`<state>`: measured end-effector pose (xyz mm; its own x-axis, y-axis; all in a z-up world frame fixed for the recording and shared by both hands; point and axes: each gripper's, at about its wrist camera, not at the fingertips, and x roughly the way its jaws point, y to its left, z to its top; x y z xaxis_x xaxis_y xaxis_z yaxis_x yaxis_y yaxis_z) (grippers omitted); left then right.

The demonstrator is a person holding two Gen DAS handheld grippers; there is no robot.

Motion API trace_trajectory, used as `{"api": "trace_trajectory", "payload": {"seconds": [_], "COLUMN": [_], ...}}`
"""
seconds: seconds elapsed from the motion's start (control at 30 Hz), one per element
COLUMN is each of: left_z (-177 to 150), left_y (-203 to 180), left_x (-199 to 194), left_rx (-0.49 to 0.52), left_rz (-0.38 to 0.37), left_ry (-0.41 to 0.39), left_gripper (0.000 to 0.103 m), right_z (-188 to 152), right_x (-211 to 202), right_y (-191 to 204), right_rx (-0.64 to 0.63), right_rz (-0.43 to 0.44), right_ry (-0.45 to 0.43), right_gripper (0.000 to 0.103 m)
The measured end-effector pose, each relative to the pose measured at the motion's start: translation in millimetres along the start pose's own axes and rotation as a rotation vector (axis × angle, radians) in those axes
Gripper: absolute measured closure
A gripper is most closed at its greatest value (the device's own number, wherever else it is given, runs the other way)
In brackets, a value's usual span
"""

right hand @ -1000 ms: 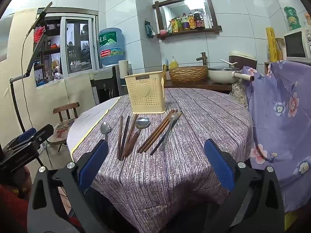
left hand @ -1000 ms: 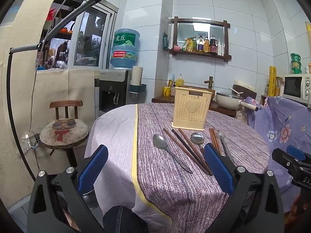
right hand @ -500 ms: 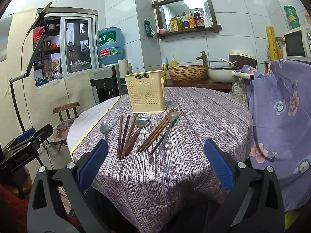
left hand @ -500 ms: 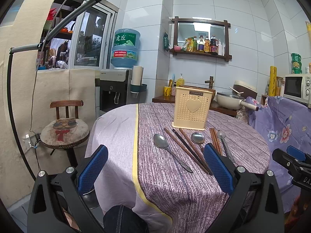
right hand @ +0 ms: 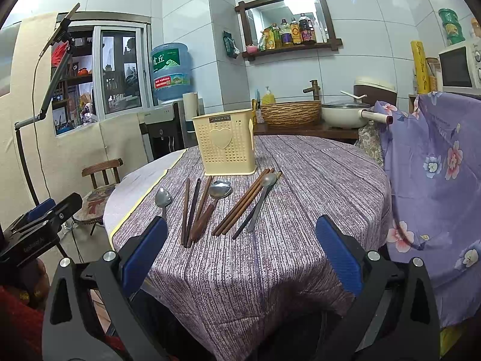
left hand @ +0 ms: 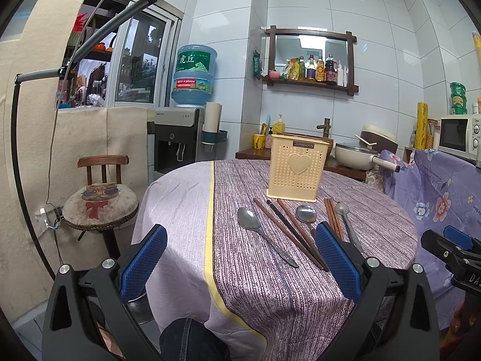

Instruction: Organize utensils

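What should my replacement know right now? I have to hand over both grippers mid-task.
Left gripper: open, empty, short of the table.
Right gripper: open, empty, also held back.
Cream holder: upright mid-table on the purple cloth.
Three spoons and the chopsticks lie flat in front of it.
Done: nothing visibly in the holder.
Left: every utensil.

White tiled walls, a wooden shelf of what look like sauce bottles, a stool beside the window.
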<state>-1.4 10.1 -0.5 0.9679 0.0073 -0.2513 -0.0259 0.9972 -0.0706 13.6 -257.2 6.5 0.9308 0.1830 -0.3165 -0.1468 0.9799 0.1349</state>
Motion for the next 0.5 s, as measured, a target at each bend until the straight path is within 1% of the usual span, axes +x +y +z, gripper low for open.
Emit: {"api": "trace_trajectory", "payload": {"seconds": [0.5], "left_z": [-0.6], "left_y": [-0.4], "left_x": [0.5], "left_rx": [0.001], "left_rz": [0.000], "left_ry": [-0.001], "left_gripper": [0.005], "right_z": [-4.0], "right_x": [3.8], "right_y": [3.9], "right_rx": [0.002], "right_rz": [0.000], "right_ry": [0.002], "right_gripper": [0.005]}}
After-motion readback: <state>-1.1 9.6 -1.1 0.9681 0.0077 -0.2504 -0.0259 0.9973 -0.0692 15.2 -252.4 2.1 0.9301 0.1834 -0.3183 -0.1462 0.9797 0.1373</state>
